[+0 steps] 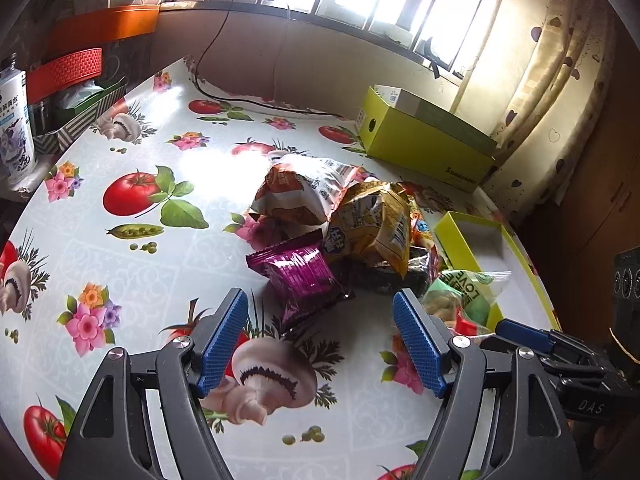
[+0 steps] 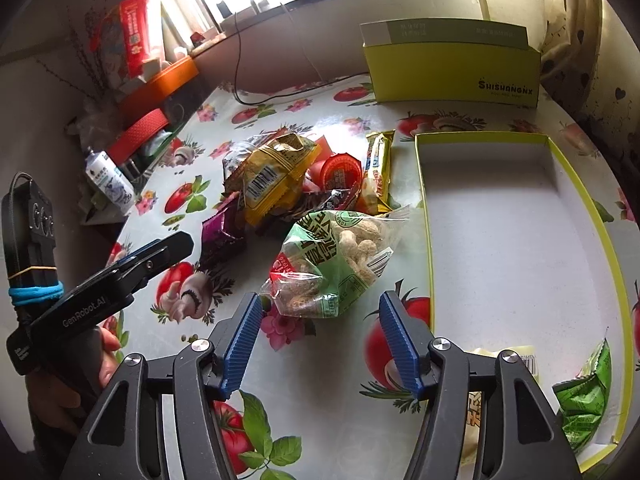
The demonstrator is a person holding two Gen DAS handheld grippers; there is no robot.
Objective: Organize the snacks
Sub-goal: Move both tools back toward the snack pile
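Note:
A pile of snacks lies mid-table. In the left wrist view my left gripper is open and empty, just short of a purple packet; behind it are a yellow bag and an orange-white bag. In the right wrist view my right gripper is open and empty, just short of a green peanut bag. Beyond lie the yellow bag, a red cup and a yellow bar. The shallow yellow tray to the right holds a green packet at its near end.
A tall yellow-green box stands at the back right. Orange racks and a white bottle stand off the table's left edge. A black cable runs along the back. The left gripper shows at the left of the right wrist view.

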